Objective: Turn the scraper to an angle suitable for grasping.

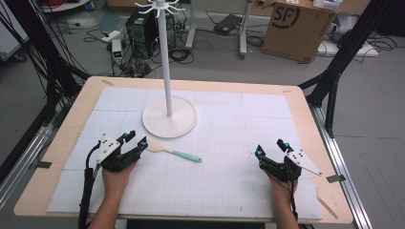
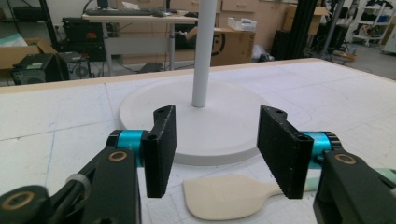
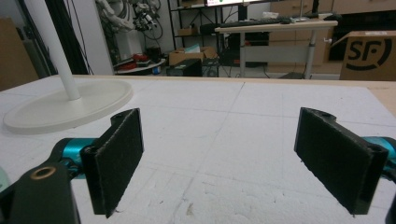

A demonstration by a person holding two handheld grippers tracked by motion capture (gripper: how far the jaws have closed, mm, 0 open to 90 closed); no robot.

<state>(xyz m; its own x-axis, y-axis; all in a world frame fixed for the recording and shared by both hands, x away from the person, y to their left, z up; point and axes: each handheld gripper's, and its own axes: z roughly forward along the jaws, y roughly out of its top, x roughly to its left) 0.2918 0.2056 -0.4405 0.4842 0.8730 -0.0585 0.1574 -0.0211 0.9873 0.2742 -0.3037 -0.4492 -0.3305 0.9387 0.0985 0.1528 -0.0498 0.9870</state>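
At lower left, the left gripper (image 1: pixel 135 140) is half open around the spatula (image 1: pixel 173 151), not gripping; at lower right, the right gripper (image 1: pixel 271 147) is wide open and holds nothing.

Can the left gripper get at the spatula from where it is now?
Probably yes: the left gripper is at the spatula, whose blade lies on the table between its open jaws with nothing in the way.

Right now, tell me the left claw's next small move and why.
Probably lower the left claw a little and close it: the beige flat-headed spatula with the mint-green handle lies on the white foam mat beneath its half-open jaws, whose pads don't press on it yet.
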